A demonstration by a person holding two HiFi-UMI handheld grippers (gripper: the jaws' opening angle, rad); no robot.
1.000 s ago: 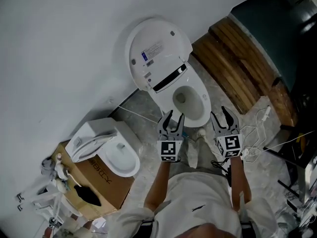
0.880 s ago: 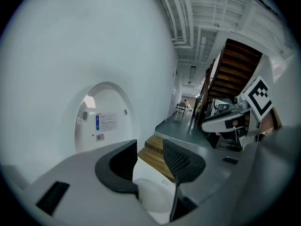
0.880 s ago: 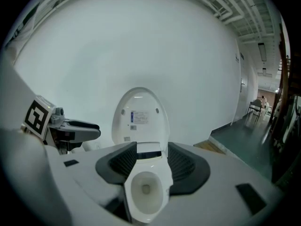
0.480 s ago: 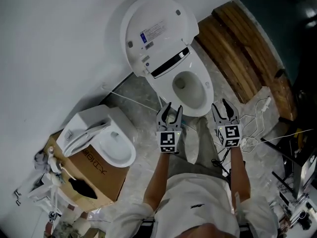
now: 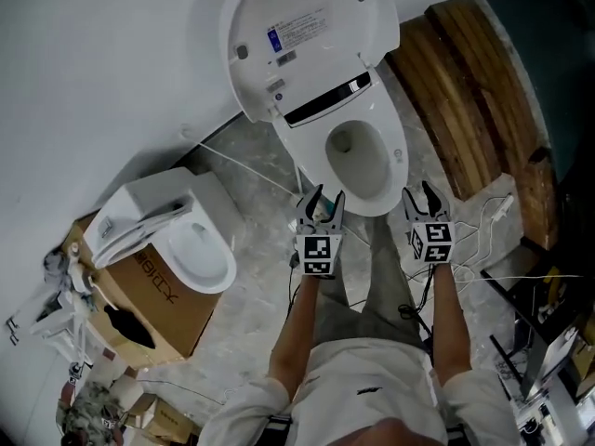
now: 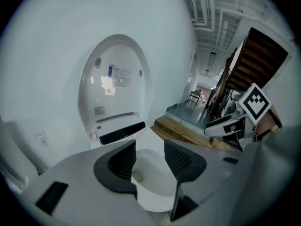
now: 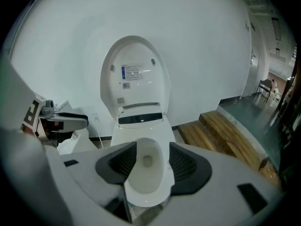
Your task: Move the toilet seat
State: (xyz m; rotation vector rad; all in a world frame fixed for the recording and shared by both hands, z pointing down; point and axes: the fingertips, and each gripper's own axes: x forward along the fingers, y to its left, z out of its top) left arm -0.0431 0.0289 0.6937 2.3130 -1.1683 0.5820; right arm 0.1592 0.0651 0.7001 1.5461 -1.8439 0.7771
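A white toilet stands against the wall, its seat and lid raised together and showing a label on the underside. The open bowl lies just beyond both grippers. My left gripper hovers near the bowl's front left rim and my right gripper near its front right; neither touches it. Both are shut with nothing held. In the left gripper view the pads frame the bowl under the raised lid. The right gripper view centres the bowl between its pads.
A second toilet sits on a cardboard box to the left. Wooden steps rise on the right. White cables trail over the marble floor by my right gripper. Clutter fills the lower left corner.
The toilet has slid up in the head view and looms larger as I come closer. Both grippers keep their spacing and stay shut and empty.
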